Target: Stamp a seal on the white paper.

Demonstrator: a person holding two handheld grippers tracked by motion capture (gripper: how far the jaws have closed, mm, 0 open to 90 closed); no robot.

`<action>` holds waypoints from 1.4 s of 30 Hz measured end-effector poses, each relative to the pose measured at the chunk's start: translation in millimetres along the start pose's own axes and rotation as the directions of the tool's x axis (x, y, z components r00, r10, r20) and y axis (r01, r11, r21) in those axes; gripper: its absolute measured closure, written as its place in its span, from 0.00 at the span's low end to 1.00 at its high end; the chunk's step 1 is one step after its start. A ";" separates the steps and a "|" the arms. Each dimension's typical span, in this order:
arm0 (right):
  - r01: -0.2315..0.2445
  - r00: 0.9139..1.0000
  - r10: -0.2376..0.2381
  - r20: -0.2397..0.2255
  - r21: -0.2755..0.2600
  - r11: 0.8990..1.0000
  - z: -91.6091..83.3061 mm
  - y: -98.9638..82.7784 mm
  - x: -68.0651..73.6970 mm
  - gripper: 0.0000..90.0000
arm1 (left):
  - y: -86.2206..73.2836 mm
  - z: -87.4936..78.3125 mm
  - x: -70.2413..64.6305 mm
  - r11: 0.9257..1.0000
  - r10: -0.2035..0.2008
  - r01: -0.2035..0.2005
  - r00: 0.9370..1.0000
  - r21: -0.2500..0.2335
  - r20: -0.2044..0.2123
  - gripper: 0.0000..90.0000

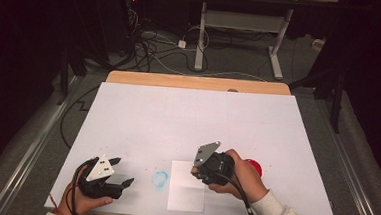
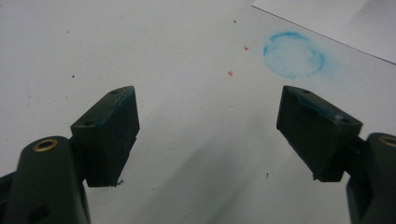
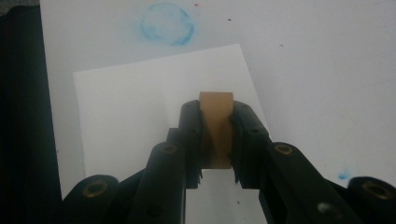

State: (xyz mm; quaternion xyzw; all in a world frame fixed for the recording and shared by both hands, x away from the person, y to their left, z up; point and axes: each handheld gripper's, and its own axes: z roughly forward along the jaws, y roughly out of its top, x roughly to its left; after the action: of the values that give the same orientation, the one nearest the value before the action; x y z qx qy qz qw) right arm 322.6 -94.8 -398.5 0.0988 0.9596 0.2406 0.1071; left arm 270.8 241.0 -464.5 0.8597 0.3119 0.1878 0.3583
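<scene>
A small tan block point(image 3: 215, 126) sits pinched between the black jaws of the right claw point(image 3: 215, 140), held above a white sheet of paper point(image 3: 135, 116) that lies near the counter's front edge, about midway along it. In the high view the right claw point(image 1: 199, 170) hovers over the sheet's right edge, the hand point(image 1: 244, 178) behind it in a pale sleeve; a red round thing point(image 1: 254, 166) lies on the counter just past that hand. Left of the paper point(image 1: 187, 187) is a smudged blue ring point(image 1: 160, 179) – chalky, with a few red specks nearby.

The left claw point(image 1: 116, 175) rests by the front left corner, its jaws spread wide with nothing between them; the pads point(image 2: 116, 130) show blue smears on their edges.

The counter point(image 1: 188, 117) is covered in white board – a strip of wood shows along its far edge. Beyond it the room is dark: grey floor, loose cables point(image 1: 147, 45), and the white legs of another table point(image 1: 244, 20).
</scene>
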 end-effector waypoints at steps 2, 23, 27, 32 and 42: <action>0.019 1.000 -0.018 -0.013 0.014 1.000 5.3 3.7 2.8 0.85 | -0.1 -0.4 -0.1 1.000 0.001 -0.001 1.000 -0.002 0.000 0.23; 0.077 0.996 -0.068 -0.060 0.147 0.986 39.9 13.9 17.0 0.85 | 3.4 2.9 -0.4 1.000 0.014 -0.014 1.000 0.000 0.010 0.23; 0.083 0.995 -0.072 -0.068 0.171 0.982 46.2 13.5 17.7 0.85 | 3.4 3.3 -0.2 1.000 0.014 -0.014 1.000 0.002 0.011 0.23; 0.094 0.994 -0.082 -0.067 0.204 0.974 52.2 14.1 18.9 0.85 | 2.7 2.9 0.1 1.000 0.011 -0.011 1.000 0.001 0.010 0.23; 0.087 0.994 -0.070 -0.079 0.224 0.971 55.5 16.3 17.2 0.85 | 2.5 2.2 -0.8 1.000 0.013 -0.013 1.000 0.001 0.007 0.23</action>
State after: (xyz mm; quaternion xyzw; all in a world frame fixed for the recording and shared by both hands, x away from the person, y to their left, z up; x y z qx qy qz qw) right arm 322.4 -52.1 -441.2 0.0637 0.9872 0.1285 0.0704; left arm 272.4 237.9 -464.2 0.8625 0.3050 0.1873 0.3578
